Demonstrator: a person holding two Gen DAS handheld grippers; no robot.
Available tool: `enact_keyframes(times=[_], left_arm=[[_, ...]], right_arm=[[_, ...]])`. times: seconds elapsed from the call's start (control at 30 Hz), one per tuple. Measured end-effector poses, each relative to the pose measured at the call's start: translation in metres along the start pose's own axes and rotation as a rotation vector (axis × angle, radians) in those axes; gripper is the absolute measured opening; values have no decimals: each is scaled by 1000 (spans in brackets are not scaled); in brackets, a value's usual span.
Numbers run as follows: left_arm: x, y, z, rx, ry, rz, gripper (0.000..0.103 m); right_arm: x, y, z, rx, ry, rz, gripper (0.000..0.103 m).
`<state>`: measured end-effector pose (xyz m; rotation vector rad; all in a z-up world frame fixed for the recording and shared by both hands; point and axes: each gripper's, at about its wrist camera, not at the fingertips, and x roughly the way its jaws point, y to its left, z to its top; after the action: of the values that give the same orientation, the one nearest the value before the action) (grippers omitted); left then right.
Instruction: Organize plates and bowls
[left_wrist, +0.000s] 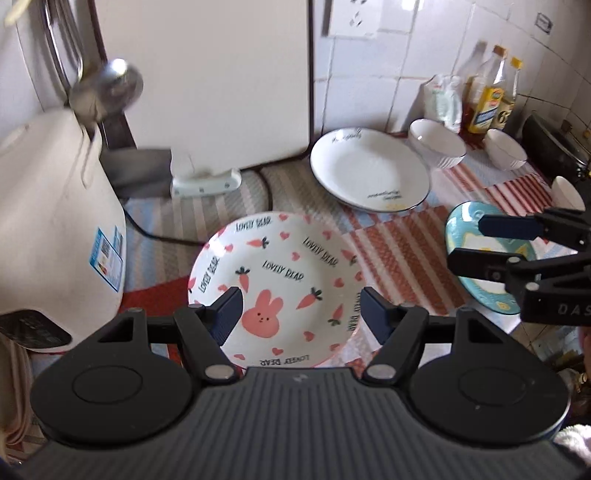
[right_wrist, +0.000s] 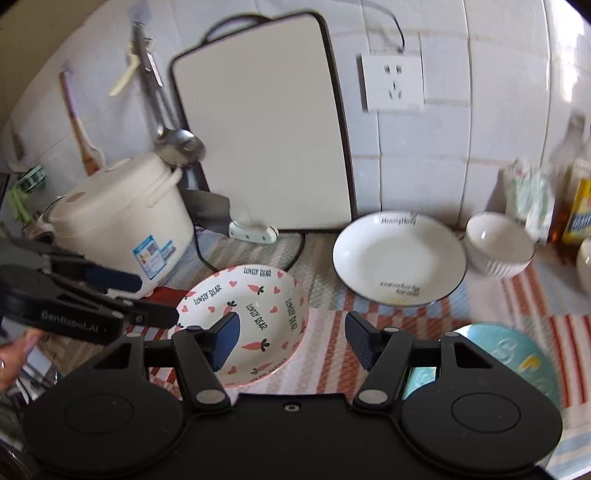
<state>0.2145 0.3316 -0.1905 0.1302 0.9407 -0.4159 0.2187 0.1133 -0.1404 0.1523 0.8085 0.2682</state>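
From the left wrist we look down, close over the rabbit-print plate (left_wrist: 275, 288), toward the tiled wall (left_wrist: 388, 66). From the right wrist we sit lower and a bit farther back, facing the same wall. Both views share that plate, the cutting board (left_wrist: 207, 77) and the white plate (left_wrist: 369, 170).

Right gripper (right_wrist: 291, 341) open above striped mat (right_wrist: 332, 354); bunny plate (right_wrist: 258, 295) lower left, white plate (right_wrist: 399, 258) beyond.

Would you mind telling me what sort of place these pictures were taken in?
Most likely a home kitchen counter: a white rice cooker stands beside a cutting board leaning on the tiled wall, with oil bottles at the back and plates and bowls laid on striped mats.
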Motion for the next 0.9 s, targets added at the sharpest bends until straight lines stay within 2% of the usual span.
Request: enact_keyframes(times=[0.2, 0.27, 0.6, 0.9], left_arm=[[37, 28, -5, -6, 43, 23, 66], [48, 35, -6, 20, 63, 22, 66], [91, 69, -6, 18, 88, 84, 64], [116, 89, -5, -15, 143, 122, 62]], right_arm=[[47, 11, -8, 20, 75, -27, 68], [57, 13, -11, 34, 85, -24, 68], [115, 14, -33, 94, 227, -40, 65], [136, 11, -30, 135, 236, -59, 64]])
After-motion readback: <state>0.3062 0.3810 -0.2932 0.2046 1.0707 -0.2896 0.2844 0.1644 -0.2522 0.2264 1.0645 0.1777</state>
